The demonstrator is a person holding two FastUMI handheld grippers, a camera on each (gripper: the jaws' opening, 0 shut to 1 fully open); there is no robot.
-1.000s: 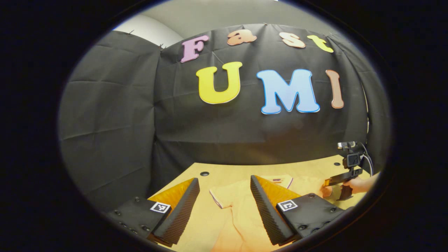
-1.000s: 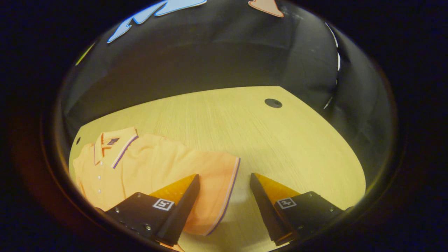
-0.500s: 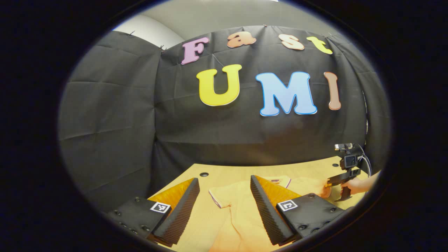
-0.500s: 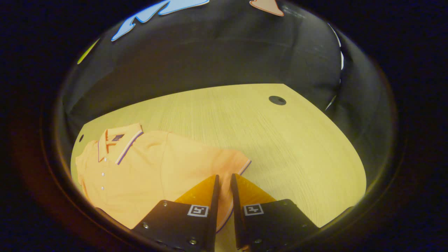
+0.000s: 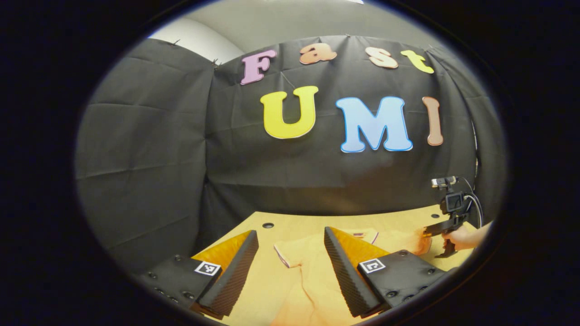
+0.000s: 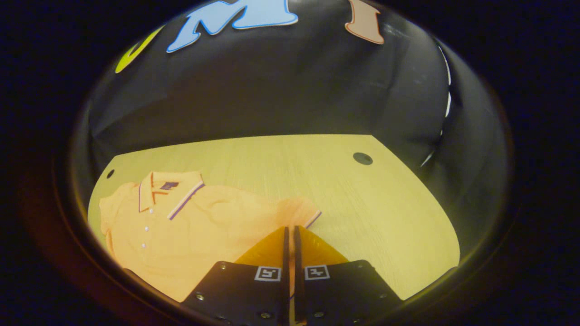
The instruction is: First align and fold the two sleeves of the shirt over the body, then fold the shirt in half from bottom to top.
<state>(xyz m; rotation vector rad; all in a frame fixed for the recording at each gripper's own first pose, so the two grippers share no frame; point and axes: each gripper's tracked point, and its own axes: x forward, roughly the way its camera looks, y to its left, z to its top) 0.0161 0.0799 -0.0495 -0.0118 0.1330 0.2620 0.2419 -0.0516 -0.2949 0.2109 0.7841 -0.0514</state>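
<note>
— Between my right tongs (image 6: 290, 233), what did you have?

— The cuff end of the shirt's right sleeve (image 6: 297, 213). Both fingers were pressed together on it, with a thin strip of cloth showing in the slit between them. My left tongs (image 5: 290, 258) stood wide apart, holding nothing.

— And where did the shirt (image 6: 190, 235) lie from each?

— From the right tongs it ran off to the left and a little ahead, flat on the counter (image 6: 362, 203), with the collar (image 6: 170, 192) at the far left. The pinched sleeve stuck out straight ahead of the tips, so I judged the fold should carry it leftward, across its own length, onto the body. From the left tongs the other sleeve (image 5: 290, 249) lay just ahead, between the open fingers, with the body trailing down under them.

— Which hand was nearer the job?

— The right, since it already gripped. In the left gripper view I could see it off to the right, with my hand (image 5: 462, 237) on its handle.

— Anything in the way?

— Nothing lay on the cloth. A dark round hole (image 6: 362, 158) sat in the counter ahead and to the right, well apart from the sleeve. The booth wall stood beyond the counter's far edge.
</note>
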